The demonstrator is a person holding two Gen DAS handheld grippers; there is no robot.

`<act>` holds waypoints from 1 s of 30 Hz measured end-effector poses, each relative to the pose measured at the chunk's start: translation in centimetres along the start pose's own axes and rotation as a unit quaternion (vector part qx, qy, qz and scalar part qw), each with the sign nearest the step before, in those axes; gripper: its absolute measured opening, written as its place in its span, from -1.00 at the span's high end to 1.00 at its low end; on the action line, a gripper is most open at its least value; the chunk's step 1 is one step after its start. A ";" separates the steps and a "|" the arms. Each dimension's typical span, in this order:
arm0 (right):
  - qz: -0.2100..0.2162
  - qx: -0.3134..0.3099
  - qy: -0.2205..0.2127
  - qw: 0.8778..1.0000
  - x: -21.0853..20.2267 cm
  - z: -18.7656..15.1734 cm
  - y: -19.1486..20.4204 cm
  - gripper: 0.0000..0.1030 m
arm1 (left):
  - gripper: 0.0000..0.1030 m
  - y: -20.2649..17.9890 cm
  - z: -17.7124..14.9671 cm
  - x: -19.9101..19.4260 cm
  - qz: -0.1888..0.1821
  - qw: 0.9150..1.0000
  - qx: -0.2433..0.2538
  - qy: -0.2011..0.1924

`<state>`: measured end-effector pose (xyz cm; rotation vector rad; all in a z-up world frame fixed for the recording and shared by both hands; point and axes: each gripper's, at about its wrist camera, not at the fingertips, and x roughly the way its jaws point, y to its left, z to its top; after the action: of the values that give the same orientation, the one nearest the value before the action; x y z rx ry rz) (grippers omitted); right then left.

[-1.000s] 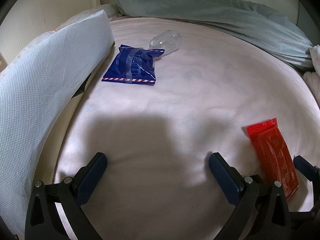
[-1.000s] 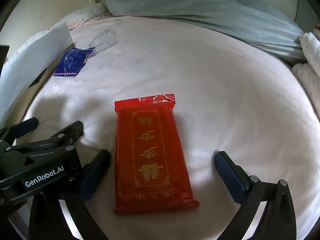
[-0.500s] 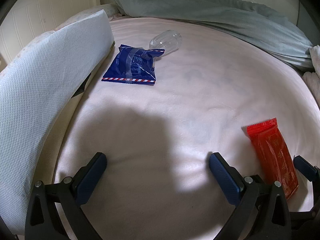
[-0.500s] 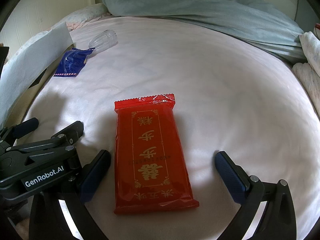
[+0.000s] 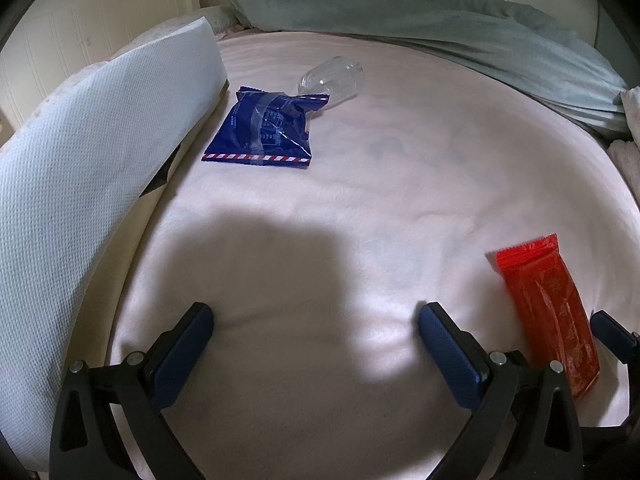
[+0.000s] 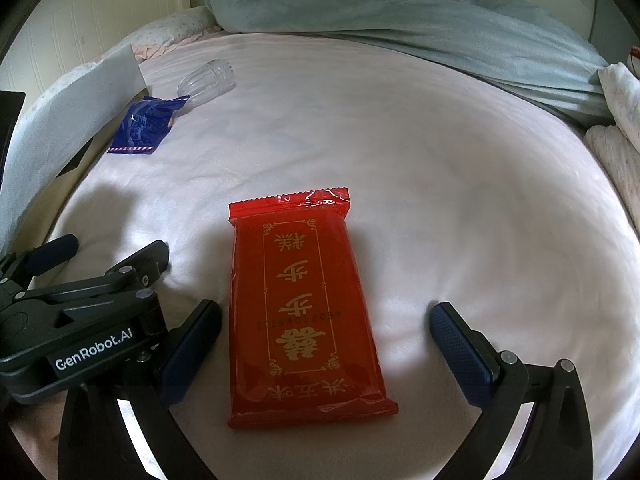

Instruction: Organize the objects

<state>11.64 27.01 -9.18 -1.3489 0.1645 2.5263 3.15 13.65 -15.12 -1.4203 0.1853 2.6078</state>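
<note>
The right tool (image 6: 326,344) stood wide, its jaws flanking the red packet (image 6: 304,312) on the bed (image 6: 440,160), seemingly ready to grasp; the left tool (image 5: 316,340) gaped wide, empty

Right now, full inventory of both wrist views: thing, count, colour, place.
red packet: 1, red with gold print, flat on the bed between the right fingers
blue packet: 1, blue with a red-white striped edge, far left, beside the white pillow
clear plastic cup: 1, transparent, on its side just behind the blue packet
white pillow: 1, white textured, along the bed's left edge
grey-green duvet: 1, bunched along the far side
bed sheet: 1, pale pink, under everything
white bedding: white, far right edge; count unclear
left gripper: 1, black with blue fingers, open, empty
right gripper: 1, same colours, open, straddling the red packet
</note>
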 end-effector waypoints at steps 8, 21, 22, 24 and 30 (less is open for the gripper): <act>-0.001 -0.001 0.000 1.000 0.1 0.0 0.0 -0.99 | -1.00 0.1 0.0 0.2 -0.003 1.000 0.004 -0.001; 0.001 0.000 0.000 1.000 -0.1 0.0 0.0 -0.99 | -1.00 0.3 0.0 0.0 -0.005 1.000 0.002 -0.008; 0.001 0.000 0.000 1.000 -0.1 0.0 0.0 -0.99 | -1.00 0.3 0.0 0.0 -0.005 1.000 0.002 -0.008; 0.001 0.000 0.000 1.000 -0.1 -0.1 0.0 -0.99 | -1.00 0.3 0.0 0.0 -0.005 1.000 0.002 -0.008; 0.000 0.001 0.000 1.000 -0.1 0.0 0.1 -0.99 | -1.00 0.3 -0.1 -0.1 -0.005 1.000 0.002 -0.008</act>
<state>11.66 26.86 -9.13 -1.3497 0.1664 2.5258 3.20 13.38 -15.06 -1.3948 0.1813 2.6076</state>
